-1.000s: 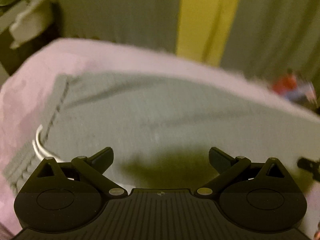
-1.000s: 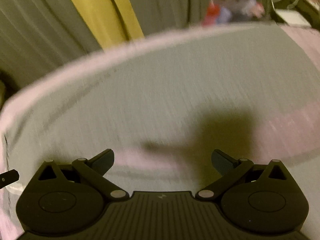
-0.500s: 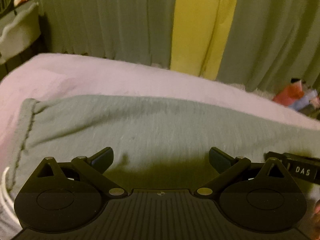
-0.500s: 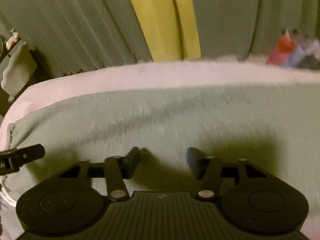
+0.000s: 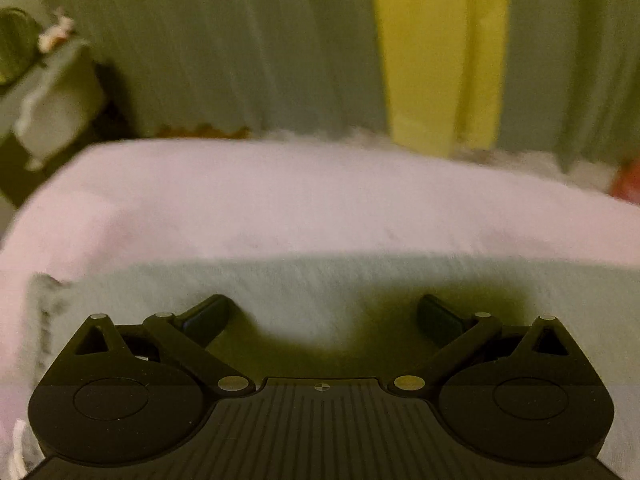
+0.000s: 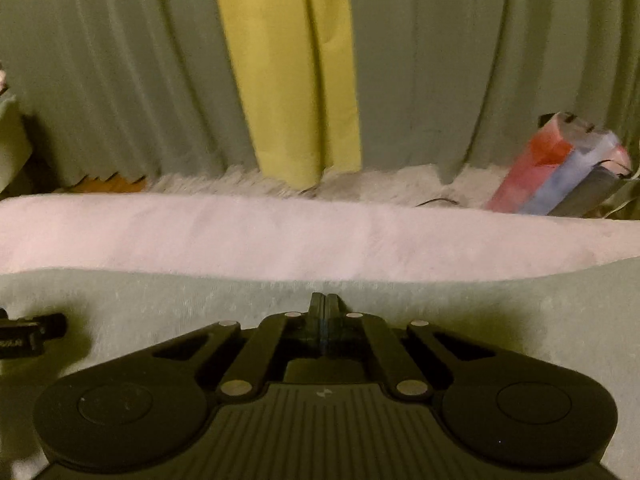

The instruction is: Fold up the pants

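Grey-green pants (image 5: pixel 320 284) lie flat on a pale pink bed cover (image 5: pixel 304 208). Their waistband and white drawstring (image 5: pixel 18 450) show at the left edge of the left wrist view. My left gripper (image 5: pixel 323 314) is open, low over the pants near their far edge. In the right wrist view the pants (image 6: pixel 160 300) spread across the frame. My right gripper (image 6: pixel 325 304) has its jaws pressed together at the pants' surface; whether cloth is pinched between them cannot be told. The tip of the left gripper (image 6: pixel 32 332) shows at the left.
Green curtains (image 6: pixel 440 60) with a yellow panel (image 6: pixel 292 64) hang behind the bed cover (image 6: pixel 320 232). A red and blue bag (image 6: pixel 560 168) stands on a fluffy white rug (image 6: pixel 380 184) at the far right. A small stand (image 5: pixel 48 100) with clutter is at the far left.
My right gripper has closed from wide open to jaws together. Both grippers have tilted up and moved toward the pants' far edge, so more curtain and pink cover show.
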